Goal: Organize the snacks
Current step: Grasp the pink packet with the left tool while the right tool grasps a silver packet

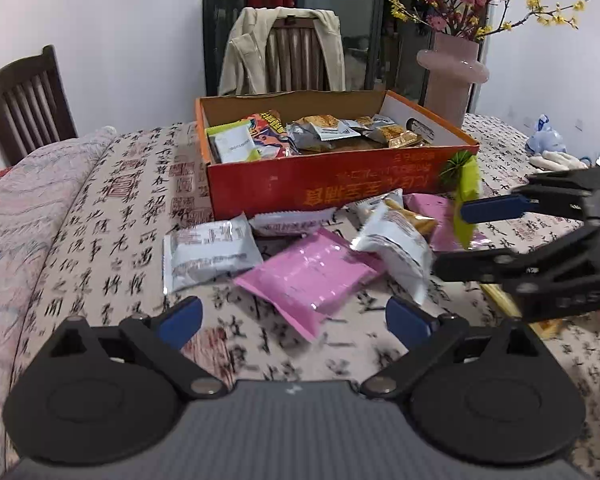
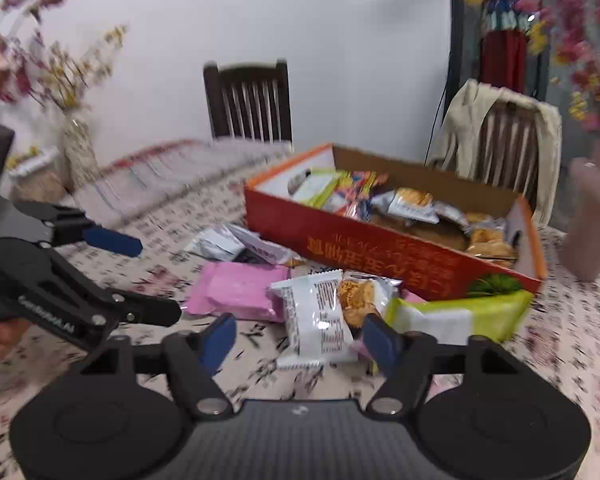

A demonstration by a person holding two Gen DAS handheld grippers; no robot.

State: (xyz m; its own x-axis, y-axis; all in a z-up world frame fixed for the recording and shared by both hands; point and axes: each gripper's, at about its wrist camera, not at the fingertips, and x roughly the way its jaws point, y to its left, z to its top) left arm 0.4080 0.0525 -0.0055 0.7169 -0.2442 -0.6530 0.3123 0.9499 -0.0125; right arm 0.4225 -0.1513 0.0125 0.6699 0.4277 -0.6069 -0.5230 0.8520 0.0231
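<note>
Bench: box part-filled — six-odd packets outside. Left tool released; right tool released.

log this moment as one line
task: organize snacks | left gripper: open, empty | right gripper: open, by white packet | box: partly filled

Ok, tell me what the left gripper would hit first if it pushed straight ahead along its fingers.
Probably the pink foil snack packet lying on the calligraphy-print tablecloth: it sits dead ahead of the open left gripper. Behind it stands the orange cardboard box. Depth is uncertain.
</note>
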